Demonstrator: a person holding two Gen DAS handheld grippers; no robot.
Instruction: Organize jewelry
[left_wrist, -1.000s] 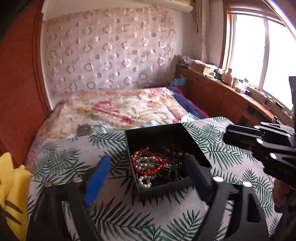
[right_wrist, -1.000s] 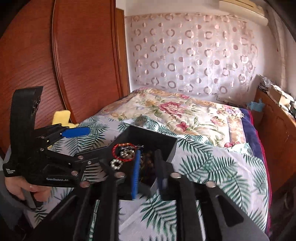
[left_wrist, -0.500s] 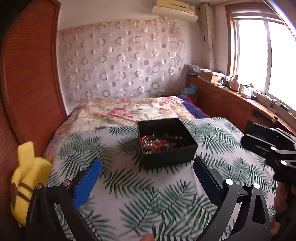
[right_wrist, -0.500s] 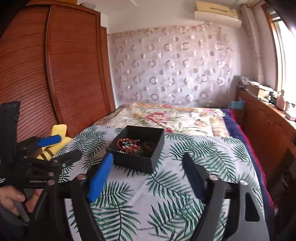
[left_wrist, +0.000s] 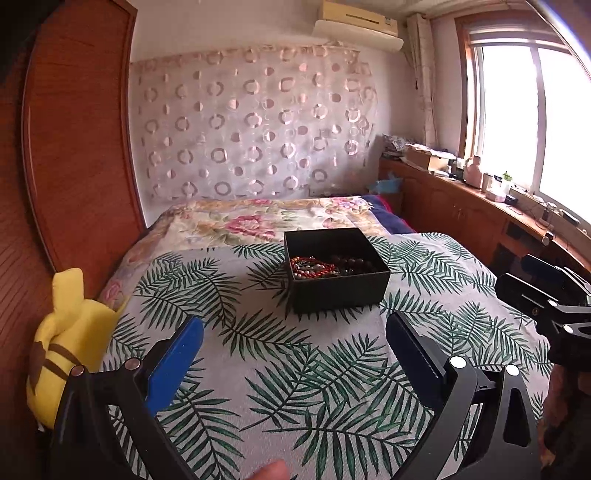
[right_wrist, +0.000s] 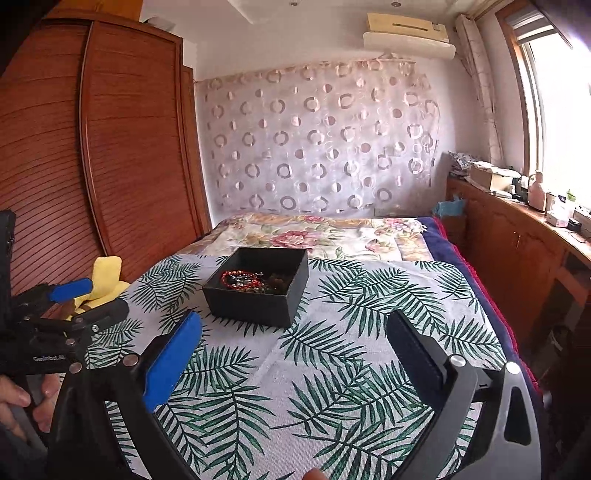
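Note:
A black open box (left_wrist: 341, 291) stands on the palm-leaf cloth (left_wrist: 295, 369) on the bed. Inside lies a tangle of jewelry (left_wrist: 314, 266): a red bead string, pearls and dark beads. The box also shows in the right wrist view (right_wrist: 255, 306), with the jewelry (right_wrist: 251, 280) in it. My left gripper (left_wrist: 293, 336) is open and empty, held back from the box. My right gripper (right_wrist: 293, 334) is open and empty, also well short of the box. Each gripper shows at the edge of the other's view: the right one (left_wrist: 543, 291), the left one (right_wrist: 74, 295).
A yellow plush toy (left_wrist: 66, 343) lies at the bed's left edge by the wooden wardrobe (right_wrist: 92, 166). A floral quilt (left_wrist: 266, 221) covers the far half of the bed. A wooden counter (right_wrist: 517, 240) with clutter runs under the window on the right.
Both grippers have pulled back and up from the box. The right gripper, nearly shut over the box a second ago, has opened wide. The jewelry stays in the box.

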